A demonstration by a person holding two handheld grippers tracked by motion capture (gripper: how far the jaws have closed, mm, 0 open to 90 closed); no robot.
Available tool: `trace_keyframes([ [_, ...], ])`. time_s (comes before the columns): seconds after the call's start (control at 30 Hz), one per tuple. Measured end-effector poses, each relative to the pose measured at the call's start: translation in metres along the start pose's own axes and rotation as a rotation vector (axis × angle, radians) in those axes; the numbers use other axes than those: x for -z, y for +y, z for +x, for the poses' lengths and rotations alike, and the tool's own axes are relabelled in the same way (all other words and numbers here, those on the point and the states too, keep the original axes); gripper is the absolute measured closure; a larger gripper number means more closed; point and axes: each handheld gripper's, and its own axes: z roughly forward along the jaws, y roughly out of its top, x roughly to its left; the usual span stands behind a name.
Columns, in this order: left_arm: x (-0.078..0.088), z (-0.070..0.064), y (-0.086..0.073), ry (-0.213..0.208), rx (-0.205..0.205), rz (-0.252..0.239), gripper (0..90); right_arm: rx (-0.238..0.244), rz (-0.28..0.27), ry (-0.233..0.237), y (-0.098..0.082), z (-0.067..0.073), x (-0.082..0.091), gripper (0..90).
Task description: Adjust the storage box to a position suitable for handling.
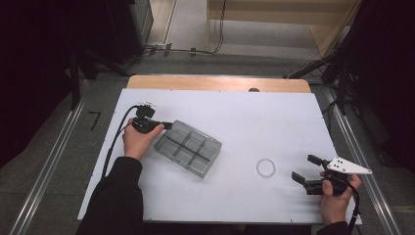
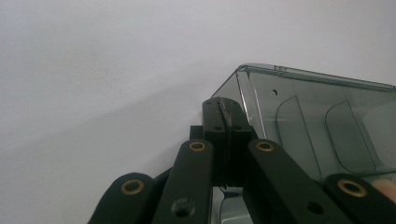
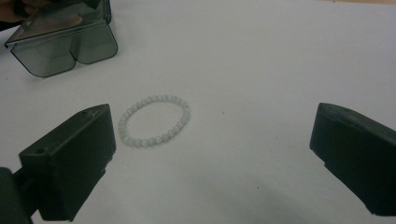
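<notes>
Left gripper (image 1: 168,125) pressed together at compartment box (image 1: 188,148) corner; right gripper (image 1: 306,169) spread near bead bracelet (image 1: 265,168).

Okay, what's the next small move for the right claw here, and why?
Probably ease the right claw forward and down over the bead bracelet. Its jaws stand open with the bracelet lying loose on the white table just ahead, while the left claw, shut, rests at the compartment box corner.

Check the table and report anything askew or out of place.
The box sits skewed to the table edges, its compartments bare, with the shut left gripper at its corner. The bracelet lies loose outside it, before the open right gripper.
</notes>
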Motion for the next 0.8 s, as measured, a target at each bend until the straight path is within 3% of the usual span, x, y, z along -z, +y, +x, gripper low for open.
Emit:
trace_keyframes([
  [0.27,-0.008,-0.015,0.0,-0.028,-0.036,0.026,90.0,0.0,0.0,0.0,0.0,0.0,0.0,0.0],
  [0.73,-0.006,-0.033,-0.009,-0.045,-0.062,0.052,90.0,0.005,0.0,0.002,0.0,0.0,0.0,0.0],
  [0.8,-0.005,-0.036,-0.013,-0.05,-0.051,0.047,90.0,0.005,0.0,0.001,0.0,0.0,0.0,0.0],
])
